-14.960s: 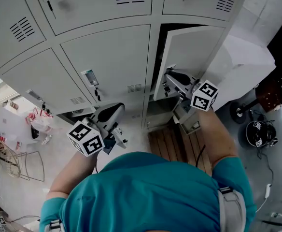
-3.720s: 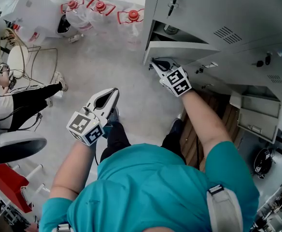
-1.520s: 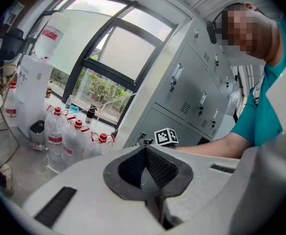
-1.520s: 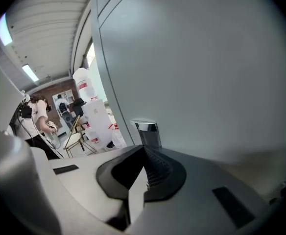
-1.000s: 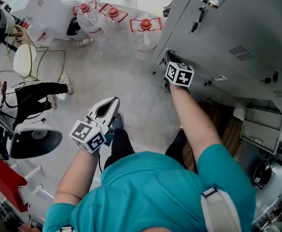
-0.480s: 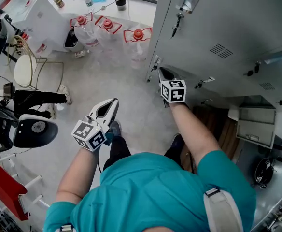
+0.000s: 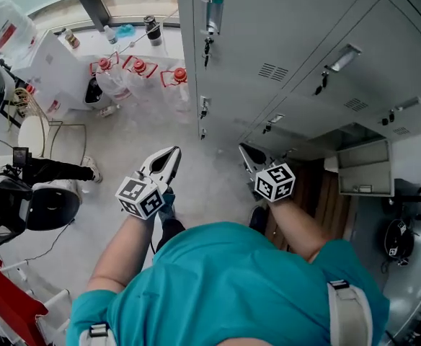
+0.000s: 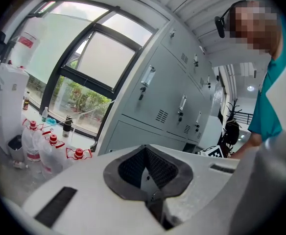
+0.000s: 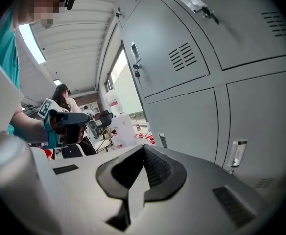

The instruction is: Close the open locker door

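Observation:
The grey lockers (image 7: 290,42) fill the top right of the head view. The low corner door (image 7: 228,117) with its small latch (image 7: 204,107) lies flush with the locker front; it also shows in the right gripper view as the lower door panel (image 9: 187,121) and in the left gripper view as the lower door (image 8: 133,133). My right gripper (image 7: 246,151) is shut and empty, a short way off the lockers, touching nothing. My left gripper (image 7: 173,154) hangs over the floor to the left, jaws closed on nothing. Each gripper's own tips, the left gripper (image 8: 145,147) and the right gripper (image 9: 144,147), meet with only air beyond.
Further right a low compartment (image 7: 362,166) stands open above a wooden pallet (image 7: 318,193). Several red-capped water bottles (image 7: 142,74) and a white box (image 7: 52,63) line the window wall. A seated person's leg (image 7: 55,170) and a round chair (image 7: 34,132) are at left.
My right gripper has drawn back from the corner door towards my body and risen. The left gripper rose a little. The view swung so more of the locker front shows.

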Tool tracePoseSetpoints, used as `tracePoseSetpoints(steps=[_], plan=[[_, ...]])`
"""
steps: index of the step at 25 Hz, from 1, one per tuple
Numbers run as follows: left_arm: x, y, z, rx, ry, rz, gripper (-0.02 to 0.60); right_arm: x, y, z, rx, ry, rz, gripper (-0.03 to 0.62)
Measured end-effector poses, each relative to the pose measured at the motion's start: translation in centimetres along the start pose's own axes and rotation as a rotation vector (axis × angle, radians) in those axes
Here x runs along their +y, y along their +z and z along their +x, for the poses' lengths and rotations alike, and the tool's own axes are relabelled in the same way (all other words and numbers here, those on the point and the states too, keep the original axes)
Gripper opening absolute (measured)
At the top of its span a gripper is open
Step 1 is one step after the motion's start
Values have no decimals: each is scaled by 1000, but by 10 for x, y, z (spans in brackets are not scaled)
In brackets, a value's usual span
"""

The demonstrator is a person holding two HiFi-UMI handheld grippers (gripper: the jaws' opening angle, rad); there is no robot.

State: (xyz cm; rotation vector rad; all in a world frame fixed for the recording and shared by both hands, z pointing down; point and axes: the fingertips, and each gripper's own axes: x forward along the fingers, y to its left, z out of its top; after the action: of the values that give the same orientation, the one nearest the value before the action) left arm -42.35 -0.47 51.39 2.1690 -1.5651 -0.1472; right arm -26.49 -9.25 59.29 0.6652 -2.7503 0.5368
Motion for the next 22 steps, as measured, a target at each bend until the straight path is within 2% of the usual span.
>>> tracePoseSetpoints(steps=[3,10,13,18,22], plan=[[-21,7,7,12,-39,20,3,3,7,-19,-7,-9,-5,2],[-50,12,19,20,-90,15,3,3,10,-44,-14,-19,-13,2],[-65,9,26,47,-131,31,3,-2,8,-59,-32,-45,-3,2],[-101,-11,60,133,-233,65,3,-36,-4,-105,-81,-146,47,3],[-166,-48,117,209,-371,86,3,-96,-31,-182,-119,-298,101,3]])
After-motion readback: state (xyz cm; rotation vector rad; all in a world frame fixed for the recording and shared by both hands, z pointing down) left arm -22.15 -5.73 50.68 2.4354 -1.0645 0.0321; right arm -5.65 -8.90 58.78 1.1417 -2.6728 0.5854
